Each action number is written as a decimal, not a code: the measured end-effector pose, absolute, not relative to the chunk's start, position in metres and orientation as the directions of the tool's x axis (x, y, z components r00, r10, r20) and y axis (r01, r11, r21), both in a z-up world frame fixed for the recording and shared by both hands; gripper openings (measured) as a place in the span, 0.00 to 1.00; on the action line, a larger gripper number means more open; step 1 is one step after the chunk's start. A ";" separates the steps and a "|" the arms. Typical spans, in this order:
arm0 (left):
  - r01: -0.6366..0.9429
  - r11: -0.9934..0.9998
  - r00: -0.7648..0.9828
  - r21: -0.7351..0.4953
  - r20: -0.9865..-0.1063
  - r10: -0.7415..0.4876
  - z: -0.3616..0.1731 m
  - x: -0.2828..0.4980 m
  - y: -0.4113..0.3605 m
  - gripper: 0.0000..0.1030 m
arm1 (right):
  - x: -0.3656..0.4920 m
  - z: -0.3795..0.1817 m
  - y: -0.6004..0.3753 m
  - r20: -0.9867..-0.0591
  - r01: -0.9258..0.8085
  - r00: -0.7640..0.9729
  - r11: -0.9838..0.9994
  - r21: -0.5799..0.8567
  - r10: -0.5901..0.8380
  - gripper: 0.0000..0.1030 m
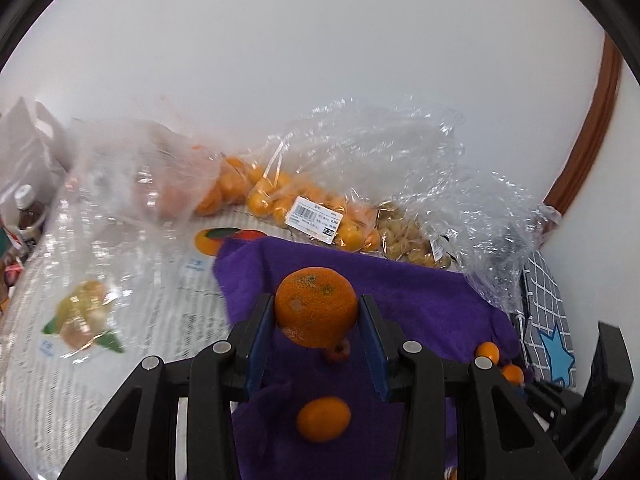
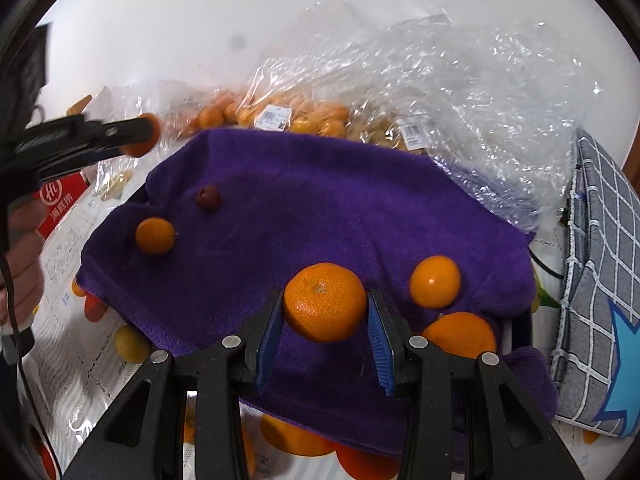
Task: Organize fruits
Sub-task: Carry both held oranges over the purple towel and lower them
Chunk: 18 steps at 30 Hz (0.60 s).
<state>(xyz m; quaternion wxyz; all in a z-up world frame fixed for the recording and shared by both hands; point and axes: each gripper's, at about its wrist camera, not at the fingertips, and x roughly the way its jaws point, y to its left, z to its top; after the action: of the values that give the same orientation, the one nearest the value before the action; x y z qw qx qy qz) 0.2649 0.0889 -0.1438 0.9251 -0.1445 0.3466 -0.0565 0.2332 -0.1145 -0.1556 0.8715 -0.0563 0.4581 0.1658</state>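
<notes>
We hold a two-finger gripper in each hand over a purple towel [image 2: 320, 200] spread on the tabletop. Our left gripper [image 1: 317, 316] has its blue-padded jaws clamped on a mandarin [image 1: 316, 306], deep orange with dull grey-green blemishes on its pitted skin, lifted above the towel. Our right gripper [image 2: 325, 312] grips a second mandarin [image 2: 325, 302], bright orange, its small stem scar facing the camera.

Loose on the towel lie a small orange fruit [image 2: 155, 236], a dark red fruit [image 2: 208, 198], a smooth round orange [image 2: 435, 282] and a larger orange [image 2: 460, 334] just beside it.

At the far edge of the towel, clear plastic bags [image 1: 320, 204] hold many small oranges; a white barcode price label [image 1: 316, 220] is stuck on one, its print too small to read. A red packet [image 2: 60, 204] at the left carries white Chinese characters. The printed sheet [image 1: 120, 300] under the towel shows fruit pictures and fine text we cannot read.
</notes>
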 end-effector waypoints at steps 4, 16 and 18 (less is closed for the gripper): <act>-0.014 0.961 0.718 -0.276 -0.671 -0.182 -0.152 0.292 0.078 0.39 | 0.234 -0.160 -0.113 -0.822 -0.351 0.511 0.934 0.064 0.249 0.40; -0.051 0.975 0.632 -0.217 -0.763 -0.136 -0.172 0.323 0.070 0.39 | 0.222 -0.140 -0.130 -0.756 -0.352 0.578 0.930 0.109 0.307 0.45; -0.064 0.975 0.621 -0.214 -0.773 -0.130 -0.175 0.325 0.072 0.39 | 0.221 -0.136 -0.134 -0.741 -0.341 0.587 0.930 0.137 0.325 0.45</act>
<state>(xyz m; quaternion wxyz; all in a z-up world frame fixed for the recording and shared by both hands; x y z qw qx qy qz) 0.3250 0.0724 -0.1752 0.8934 -0.1110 0.4350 -0.0184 0.2206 -0.1340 -0.1359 0.8907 -0.0098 0.4142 0.1871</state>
